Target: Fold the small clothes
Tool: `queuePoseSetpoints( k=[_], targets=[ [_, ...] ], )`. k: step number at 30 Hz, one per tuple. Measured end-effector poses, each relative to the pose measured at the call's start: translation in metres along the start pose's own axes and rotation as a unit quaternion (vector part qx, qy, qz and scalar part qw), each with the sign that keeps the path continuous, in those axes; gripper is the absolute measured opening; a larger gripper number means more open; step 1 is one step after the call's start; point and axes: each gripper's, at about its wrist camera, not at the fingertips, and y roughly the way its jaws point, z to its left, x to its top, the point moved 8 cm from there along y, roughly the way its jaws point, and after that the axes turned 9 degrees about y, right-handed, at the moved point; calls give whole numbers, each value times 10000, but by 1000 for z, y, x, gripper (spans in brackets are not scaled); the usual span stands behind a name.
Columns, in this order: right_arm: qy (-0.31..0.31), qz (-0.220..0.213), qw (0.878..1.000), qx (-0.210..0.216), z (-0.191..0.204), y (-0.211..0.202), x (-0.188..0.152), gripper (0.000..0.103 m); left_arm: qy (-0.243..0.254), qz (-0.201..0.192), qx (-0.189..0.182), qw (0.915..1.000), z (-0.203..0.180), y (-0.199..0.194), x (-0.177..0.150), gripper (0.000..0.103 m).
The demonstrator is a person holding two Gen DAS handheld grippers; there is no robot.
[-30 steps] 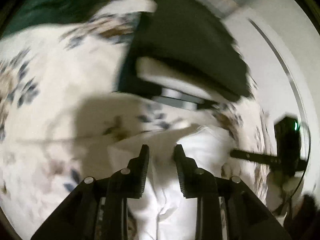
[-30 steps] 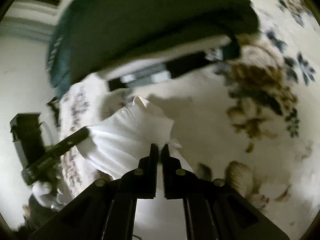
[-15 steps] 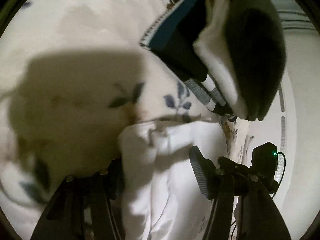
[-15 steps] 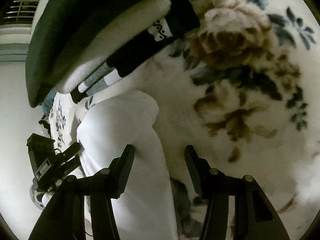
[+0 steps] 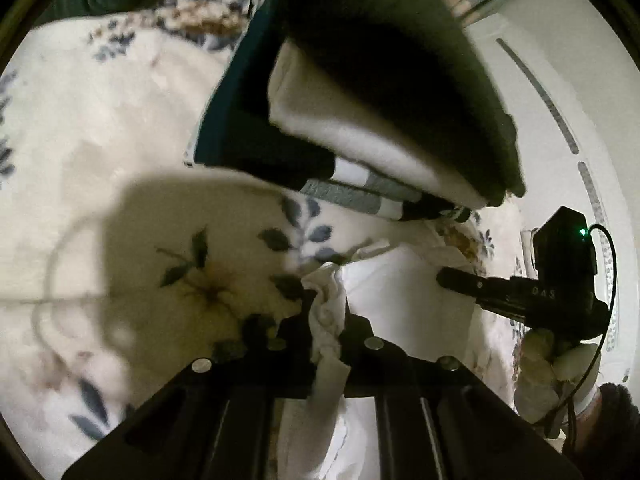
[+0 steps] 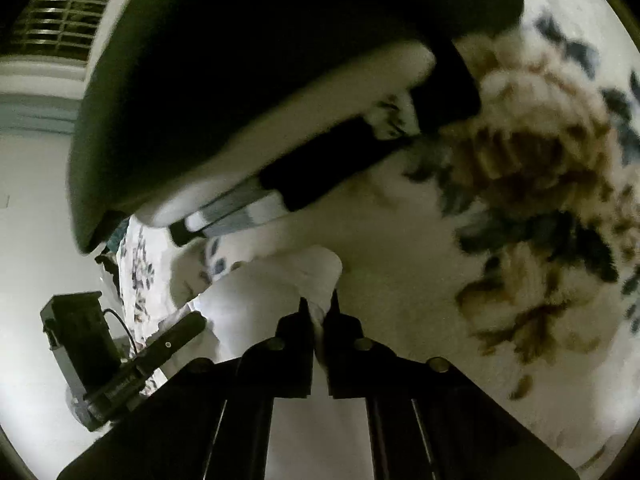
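Note:
A small white garment (image 5: pixel 392 296) lies bunched on a floral blanket (image 5: pixel 100 120). My left gripper (image 5: pixel 326 312) is shut on a wad of its edge. In the right wrist view the same white garment (image 6: pixel 264 300) shows, and my right gripper (image 6: pixel 318 312) is shut on another edge of it. Each view shows the other gripper, at the right of the left wrist view (image 5: pixel 520 296) and at the lower left of the right wrist view (image 6: pixel 132 356). A stack of folded clothes (image 5: pixel 380 112), dark, cream and striped, sits just beyond the garment; it also shows in the right wrist view (image 6: pixel 260 100).
The floral blanket (image 6: pixel 520 200) covers the whole work surface. A white wall or furniture face (image 5: pixel 580 80) stands past the stack. A window with blinds (image 6: pixel 60 12) is at the upper left of the right wrist view.
Half a second ago both grippers were open around the white garment. Both have closed on its edges. The views have shifted slightly relative to the stack.

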Motion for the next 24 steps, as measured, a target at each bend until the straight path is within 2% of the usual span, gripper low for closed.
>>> queuePoseSetpoints(
  k=[7, 11, 15, 18, 20, 22, 24],
  targets=[
    [-551, -239, 9981, 148, 29, -52, -49, 4, 180, -396, -140, 9990, -33, -59, -14, 5],
    [-810, -337, 9959, 242, 35, -86, -91, 4, 153, -516, -287, 9981, -55, -88, -39, 6],
    [-881, -336, 9950, 328, 28, -111, -142, 4, 87, -465, -286, 9985, -69, -107, -83, 9],
    [-917, -144, 9953, 286, 14, -117, -188, 6, -138, -243, -309, 9991, -71, -115, -131, 14],
    [-887, 109, 9958, 177, -3, -113, -220, 10, -400, -52, -318, 9987, -68, -118, -163, 22],
    [-760, 437, 9961, 86, -26, -106, -250, 17, -738, 131, -389, 9964, -63, -121, -198, 23],
    [-615, 632, 9961, -48, -46, -104, -270, 26, -1152, 388, -385, 9918, -56, -126, -234, 37]
  ],
)
